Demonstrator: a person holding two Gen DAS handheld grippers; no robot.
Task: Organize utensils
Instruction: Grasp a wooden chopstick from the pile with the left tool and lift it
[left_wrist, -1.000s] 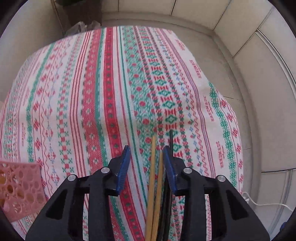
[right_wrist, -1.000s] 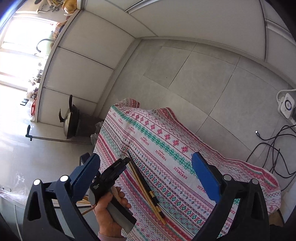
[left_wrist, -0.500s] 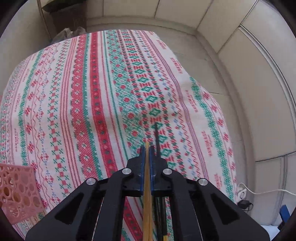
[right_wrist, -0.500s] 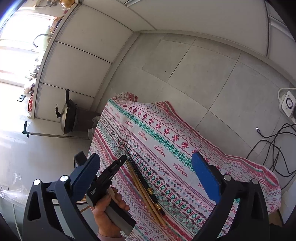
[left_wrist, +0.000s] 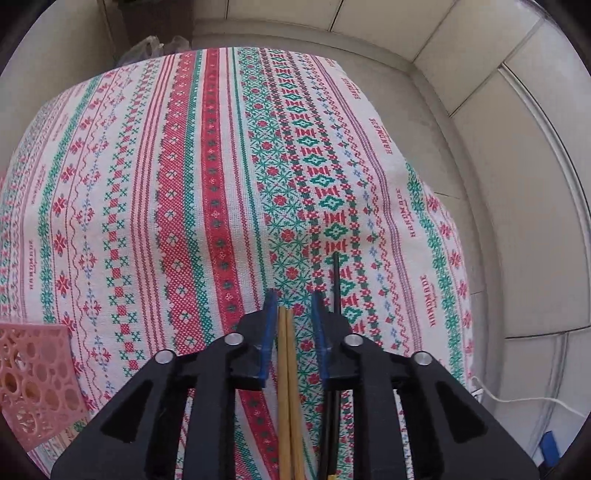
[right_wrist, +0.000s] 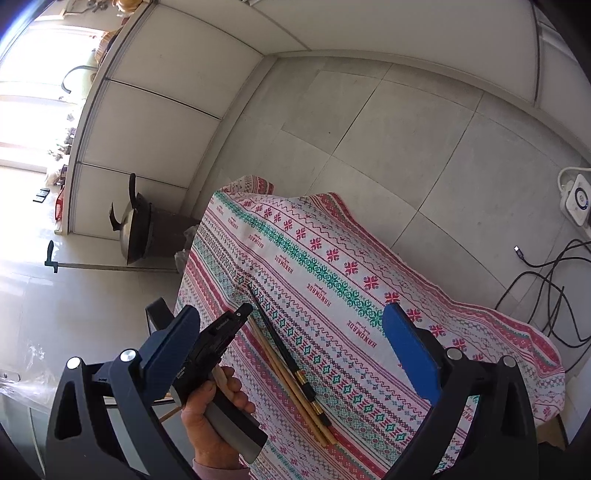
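**Lining up on the wooden pair**

Between the blue pads of my left gripper (left_wrist: 293, 314) lay the two wooden chopsticks (left_wrist: 288, 369), side by side on the tablecloth (left_wrist: 184, 221) and running straight back under the tool. My jaws had just been opening from a tight pinch to a narrow gap, and the pads stood off the sticks on either side without pressing them. I judged the gap was kept small so I could straddle only the wooden pair and leave out the black chopsticks (left_wrist: 336, 280), which sat just outside my right-hand pad, their thin tips reaching further up the cloth.

Beside this, at the lower left edge of the left wrist view, the corner of a pink perforated basket (left_wrist: 33, 376) rested on the cloth; I took it for the likely place to put the utensils, though I could not be sure.

From the right wrist view I saw my left hand (right_wrist: 214, 410) gripping the tool's handle, tilted steeply down over the thin ends of the sticks. My right gripper (right_wrist: 291, 339) hung above the table with its jaws wide and nothing between them, held clear as a spare.

Beyond the table lay the tiled floor, with cables (right_wrist: 546, 280) off to one side.
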